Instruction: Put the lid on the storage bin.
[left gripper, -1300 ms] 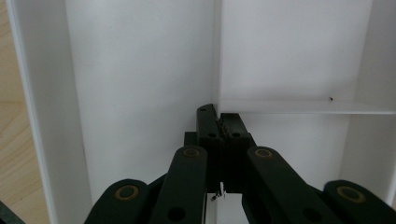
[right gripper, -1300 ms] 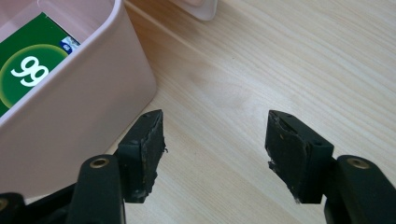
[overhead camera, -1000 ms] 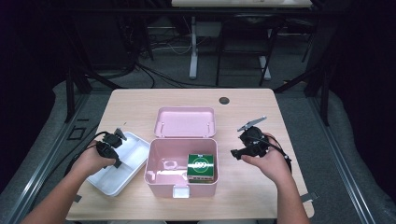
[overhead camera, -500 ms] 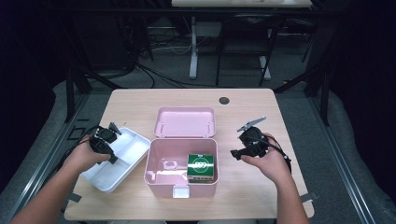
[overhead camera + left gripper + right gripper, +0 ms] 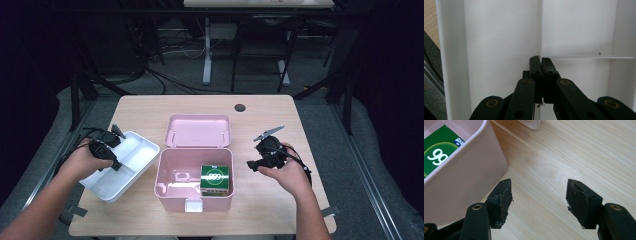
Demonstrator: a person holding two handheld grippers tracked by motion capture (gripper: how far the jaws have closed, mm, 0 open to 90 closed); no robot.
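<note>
A white divided tray [image 5: 135, 150] hangs slightly tilted above the table's left side. My left gripper [image 5: 106, 149] is shut on the tray's thin middle divider, and in the left gripper view my left gripper [image 5: 540, 61] has its pads pinching that wall of the tray [image 5: 499, 37]. An open pink box [image 5: 170, 200] sits at the centre with a green carton [image 5: 216, 179] inside at its right. My right gripper [image 5: 257, 161] hovers open just right of the box. The right gripper view has my right gripper [image 5: 539, 195] with nothing between the jaws, beside the pink wall [image 5: 469, 182] and the carton [image 5: 439, 152].
The box's pink lid [image 5: 198, 131] lies flat behind the box. A dark round hole [image 5: 240, 107] marks the wooden table [image 5: 280, 125] at the back. Small pale items [image 5: 179, 177] rest in the box's left part. Bare wood [image 5: 574, 152] lies under the right gripper.
My left hand has risen and drifted left, carrying the white tray up with it. The right hand and gripper have stayed put.
</note>
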